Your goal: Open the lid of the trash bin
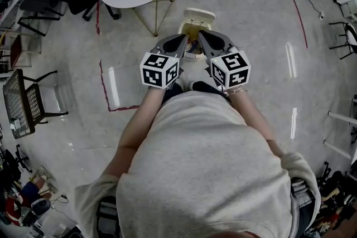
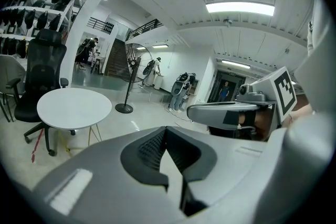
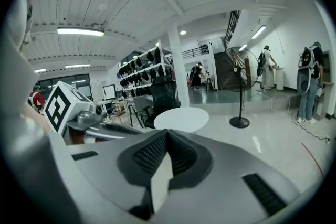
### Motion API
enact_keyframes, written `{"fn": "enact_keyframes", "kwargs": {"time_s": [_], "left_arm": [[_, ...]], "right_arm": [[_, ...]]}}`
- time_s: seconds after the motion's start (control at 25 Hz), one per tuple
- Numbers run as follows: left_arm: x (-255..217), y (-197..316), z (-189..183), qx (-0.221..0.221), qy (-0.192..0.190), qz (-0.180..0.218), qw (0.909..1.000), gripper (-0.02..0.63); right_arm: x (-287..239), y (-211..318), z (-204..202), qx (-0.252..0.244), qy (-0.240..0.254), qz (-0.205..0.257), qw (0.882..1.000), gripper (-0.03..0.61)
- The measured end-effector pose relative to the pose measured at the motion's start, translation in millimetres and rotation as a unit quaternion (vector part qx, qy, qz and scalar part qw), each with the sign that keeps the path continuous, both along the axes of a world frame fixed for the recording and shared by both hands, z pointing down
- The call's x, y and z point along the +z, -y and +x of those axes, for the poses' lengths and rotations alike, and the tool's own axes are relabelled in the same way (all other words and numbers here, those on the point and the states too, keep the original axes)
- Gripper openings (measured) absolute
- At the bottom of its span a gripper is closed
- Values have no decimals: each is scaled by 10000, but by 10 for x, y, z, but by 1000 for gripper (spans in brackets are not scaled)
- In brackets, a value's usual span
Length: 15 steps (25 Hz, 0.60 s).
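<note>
Shiny floor [image 1: 251,36], trash bin [image 1: 191,32], lid [image 1: 199,14] raised

Seen from my head, the room is evenly bright with faint shadows, and white streaks of glare lie on the glossy floor [image 1: 251,19] at left centre and right. Both gripper views bulge and fall to black in the corners. A ceiling strip light [image 2: 240,8] burns out at upper right, and my left gripper [image 2: 167,131] and right gripper [image 3: 167,134] blur near the lens.
</note>
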State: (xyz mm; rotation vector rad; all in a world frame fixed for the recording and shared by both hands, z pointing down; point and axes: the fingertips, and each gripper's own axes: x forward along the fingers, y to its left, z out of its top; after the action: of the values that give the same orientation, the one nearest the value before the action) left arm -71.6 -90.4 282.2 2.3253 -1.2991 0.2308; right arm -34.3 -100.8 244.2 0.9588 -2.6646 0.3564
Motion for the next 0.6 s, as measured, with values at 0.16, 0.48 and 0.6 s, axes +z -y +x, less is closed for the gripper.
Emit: {"fn": "enact_keyframes", "kwargs": {"time_s": [0.16, 0.48, 0.6], "left_arm": [[19, -19, 31, 66, 50, 5, 10000, 8], [27, -57, 105, 290, 202, 102, 9993, 8], [43, -63, 99, 282, 187, 84, 9994, 8]], "right_arm": [[34, -12, 11, -12, -22, -19, 10000, 6], [131, -57, -3, -149, -132, -87, 9998, 6], [164, -60, 17, -122, -150, -118, 9997, 6]]}}
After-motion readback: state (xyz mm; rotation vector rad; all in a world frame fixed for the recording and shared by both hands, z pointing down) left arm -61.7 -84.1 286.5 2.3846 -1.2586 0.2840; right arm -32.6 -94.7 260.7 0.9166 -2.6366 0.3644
